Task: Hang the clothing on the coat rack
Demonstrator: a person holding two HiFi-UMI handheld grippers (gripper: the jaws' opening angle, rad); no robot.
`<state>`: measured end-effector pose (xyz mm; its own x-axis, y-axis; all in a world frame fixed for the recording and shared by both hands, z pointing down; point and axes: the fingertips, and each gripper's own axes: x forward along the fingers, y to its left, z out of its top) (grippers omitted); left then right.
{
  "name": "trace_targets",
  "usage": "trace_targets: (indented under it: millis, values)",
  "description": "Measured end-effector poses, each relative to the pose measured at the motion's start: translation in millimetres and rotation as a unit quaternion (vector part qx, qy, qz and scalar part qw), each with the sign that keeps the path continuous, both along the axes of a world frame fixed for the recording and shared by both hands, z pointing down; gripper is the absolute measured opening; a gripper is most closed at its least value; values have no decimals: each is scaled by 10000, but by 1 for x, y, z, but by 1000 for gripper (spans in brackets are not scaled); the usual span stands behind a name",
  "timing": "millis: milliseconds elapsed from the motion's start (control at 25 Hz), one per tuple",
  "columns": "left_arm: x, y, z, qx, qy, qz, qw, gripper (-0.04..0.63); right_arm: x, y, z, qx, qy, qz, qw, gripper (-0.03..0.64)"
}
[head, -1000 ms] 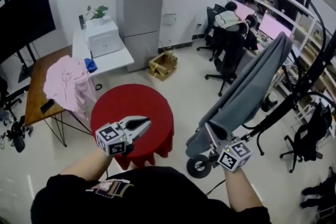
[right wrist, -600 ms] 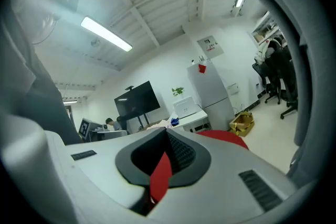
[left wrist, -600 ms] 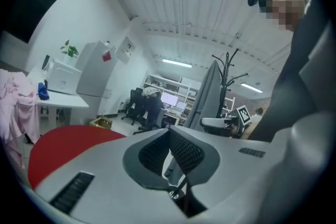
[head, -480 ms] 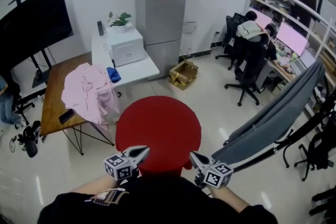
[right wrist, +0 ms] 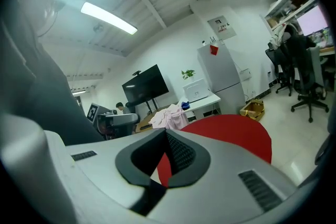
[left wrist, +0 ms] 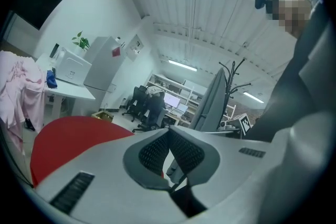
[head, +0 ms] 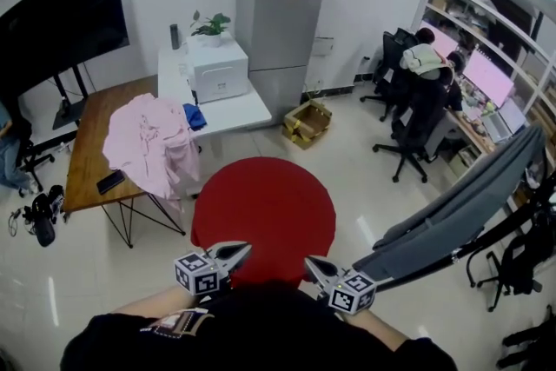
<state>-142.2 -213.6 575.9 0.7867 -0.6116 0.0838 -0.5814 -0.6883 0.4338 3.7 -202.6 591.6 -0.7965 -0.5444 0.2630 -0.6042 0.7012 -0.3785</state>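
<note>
A grey garment (head: 465,204) hangs draped over the black coat rack (head: 521,226) at the right; in the left gripper view the grey garment (left wrist: 210,99) shows beside the coat rack (left wrist: 234,68). Pink clothing (head: 149,143) lies heaped on a wooden table (head: 91,156) at the left, also seen as pink clothing (right wrist: 168,116). My left gripper (head: 247,247) and right gripper (head: 307,259) are held close to my body over the near edge of a round red table (head: 263,213). Both are shut with nothing between the jaws (left wrist: 169,131) (right wrist: 165,132).
A white table (head: 221,104) with a white box and plant stands behind the wooden one, beside a grey fridge (head: 278,26). A cardboard box (head: 306,122) sits on the floor. People sit at desks with office chairs (head: 417,126) at the back right. A large black screen (head: 61,17) stands left.
My right gripper has drawn back from the grey garment's lower hem toward my body. The left gripper has come lower and nearer too. The grey garment stays on the rack.
</note>
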Motion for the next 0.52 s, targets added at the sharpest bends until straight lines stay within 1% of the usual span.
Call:
trace_targets:
  millis: [120,240,520]
  values:
    - [3,3,0,31,20,35,10000,0,8,2,-2,39,30,111,9999,0]
    - [5,6,2,4,15,86,10000,0,10,6,-5,-19,25,173,9998,0]
    - [11,11,2,-39,80,136,9999,0,13,8,0,32,8,118,9999,0]
